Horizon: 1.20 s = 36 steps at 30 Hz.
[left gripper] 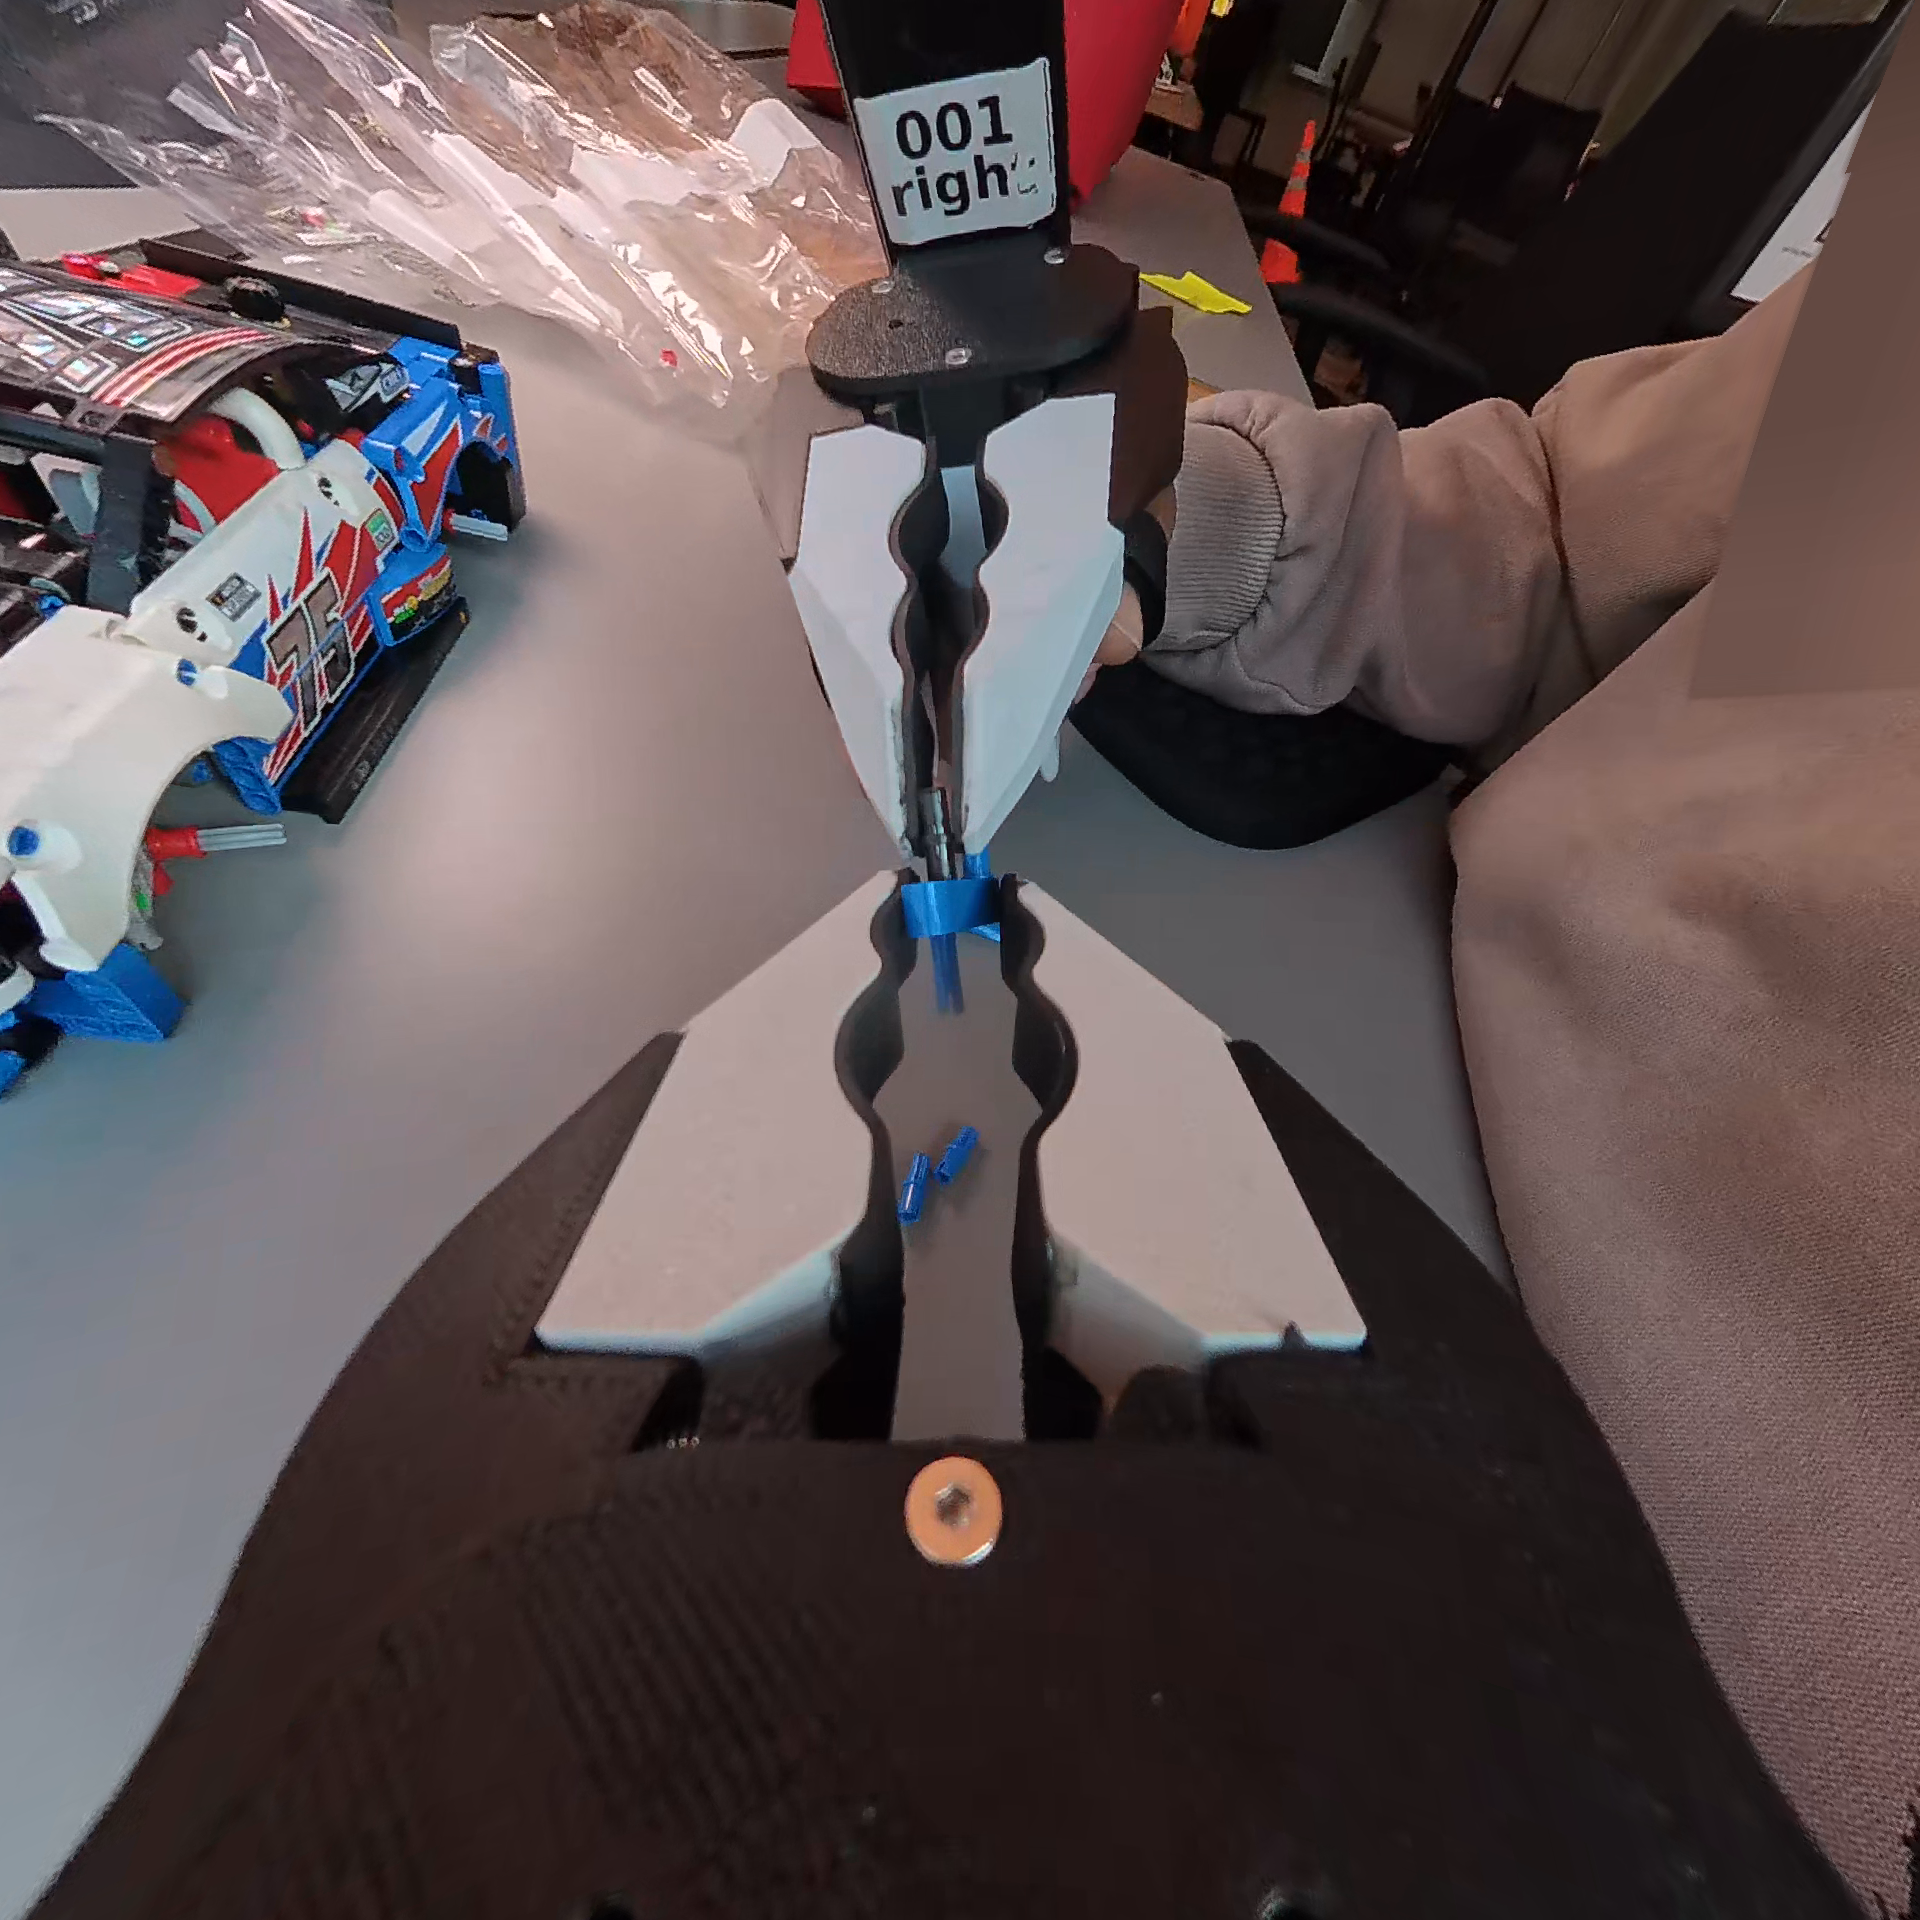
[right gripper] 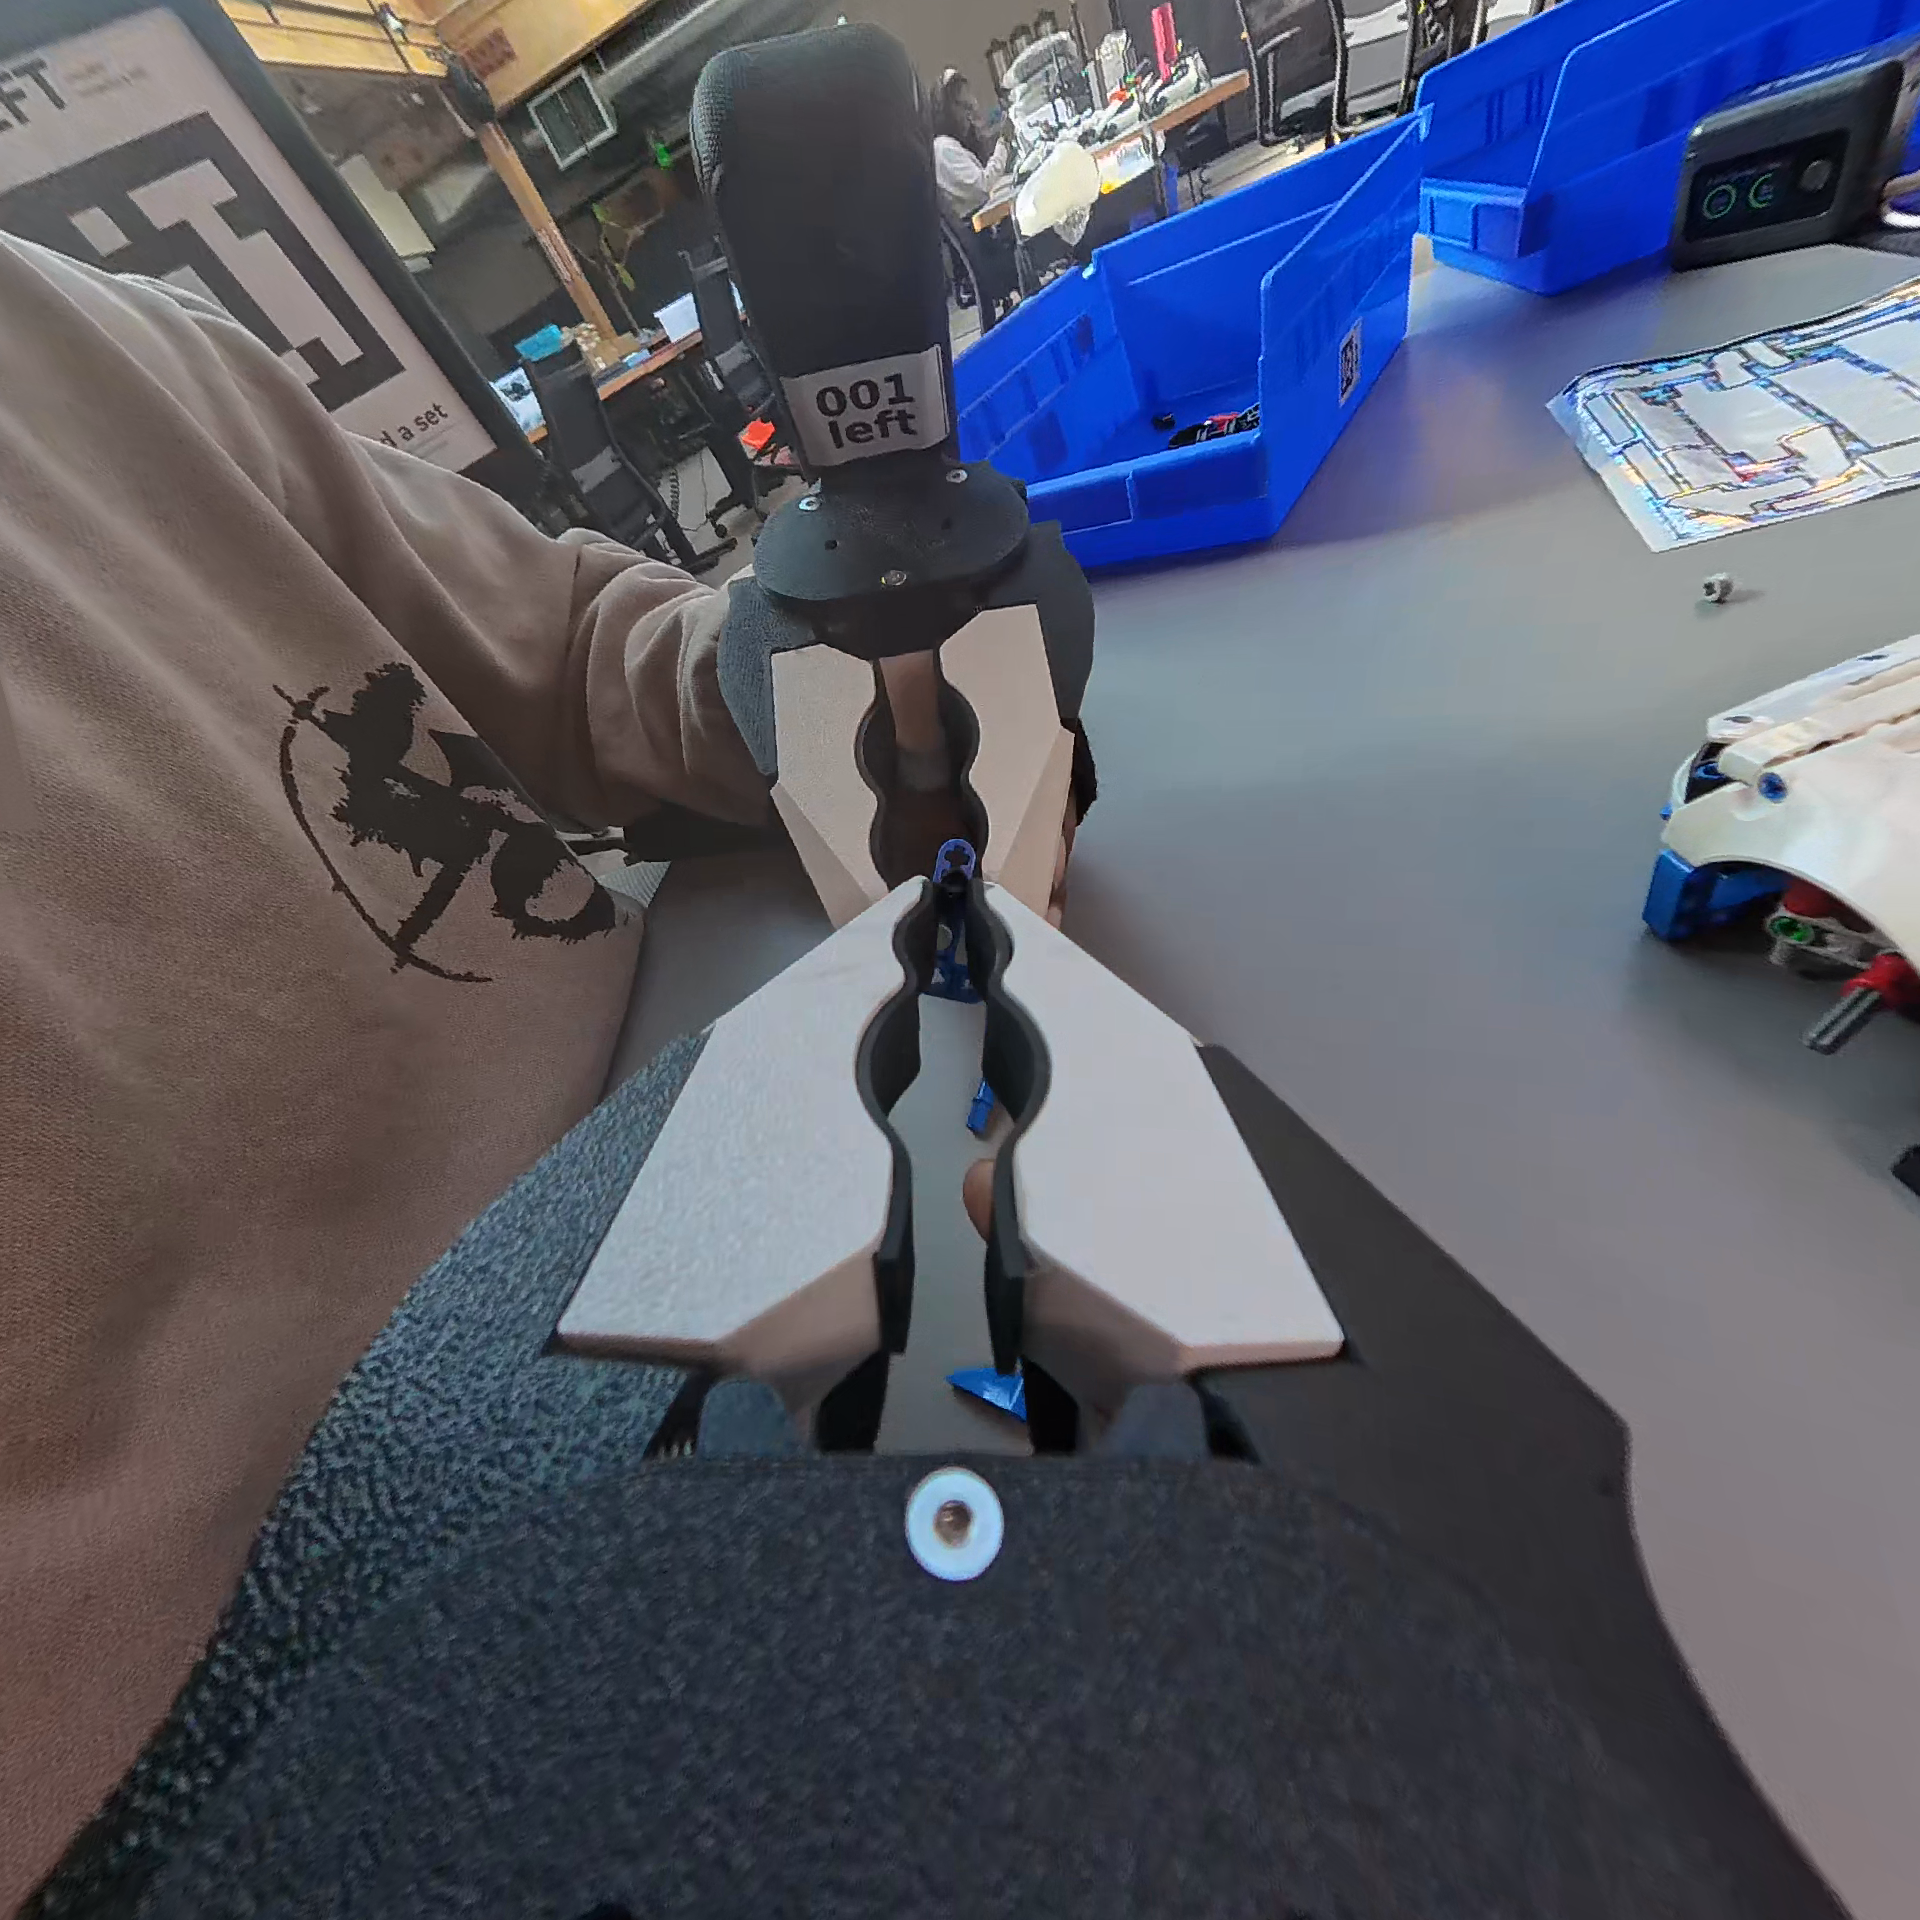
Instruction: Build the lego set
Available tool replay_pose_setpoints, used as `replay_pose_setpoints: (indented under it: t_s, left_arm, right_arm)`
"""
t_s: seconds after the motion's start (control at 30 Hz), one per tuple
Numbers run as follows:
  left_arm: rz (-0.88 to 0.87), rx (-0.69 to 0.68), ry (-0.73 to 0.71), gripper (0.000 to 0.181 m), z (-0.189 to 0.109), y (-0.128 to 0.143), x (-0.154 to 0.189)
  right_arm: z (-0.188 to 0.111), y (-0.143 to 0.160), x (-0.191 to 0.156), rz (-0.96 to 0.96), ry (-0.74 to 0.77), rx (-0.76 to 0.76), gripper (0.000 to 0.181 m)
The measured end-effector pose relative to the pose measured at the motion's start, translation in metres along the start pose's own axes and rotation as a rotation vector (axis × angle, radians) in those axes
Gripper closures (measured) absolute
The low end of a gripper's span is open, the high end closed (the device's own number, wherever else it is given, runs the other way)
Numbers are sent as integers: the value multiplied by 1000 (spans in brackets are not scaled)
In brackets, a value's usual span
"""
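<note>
Now we hold the blue piece (left gripper: 948, 906) clamped in our left hand-held gripper (left gripper: 951, 899) above the worktop (left gripper: 623, 831), tip to tip with the right hand-held gripper (right gripper: 951, 894), clamped on a grey pin (left gripper: 938, 831), probably to join them.

Matt grey table (left gripper: 623, 935); glossy plastic car model (left gripper: 260, 582); crinkled clear plastic bags (left gripper: 468, 187); soft cloth sleeve (left gripper: 1403, 561).
</note>
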<state>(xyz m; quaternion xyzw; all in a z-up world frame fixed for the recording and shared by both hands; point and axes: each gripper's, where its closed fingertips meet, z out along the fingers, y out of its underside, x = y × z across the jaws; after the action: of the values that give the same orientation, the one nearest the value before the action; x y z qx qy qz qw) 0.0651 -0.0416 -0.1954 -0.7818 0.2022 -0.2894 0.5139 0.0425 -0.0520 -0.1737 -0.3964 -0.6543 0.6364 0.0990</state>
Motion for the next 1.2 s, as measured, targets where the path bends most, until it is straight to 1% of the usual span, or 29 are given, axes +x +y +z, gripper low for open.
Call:
replay_pose_setpoints:
  t_s: [0.1,0.27,0.5,0.6,0.77,0.87,0.97,1.03,1.2]
  left_arm:
    - [18,-9,-19,167,0,1,-1]
    - [19,-22,-51,168,1,3,-5]
    - [131,-146,-113,168,9,22,-6]
    - [139,-175,-130,169,11,26,-7]
    - [120,-185,-148,169,13,26,-8]
    - [146,-246,-192,169,13,36,-14]
    - [168,-264,-197,169,16,39,-15]
    - [217,-262,-211,168,18,39,-16]
    - [195,-270,-192,167,21,40,-18]
  right_arm:
    - [0,-1,1,4,7,7,179]
    - [0,3,3,6,21,-23,179]
    - [2,23,5,-33,78,-193,179]
    - [2,29,5,-78,107,-252,180]
    - [2,33,7,-80,113,-265,180]
    - [5,40,13,-143,187,-332,180]
    - [3,43,13,-161,216,-379,180]
    - [1,42,15,-153,215,-374,180]
    - [0,45,18,-100,200,-361,180]
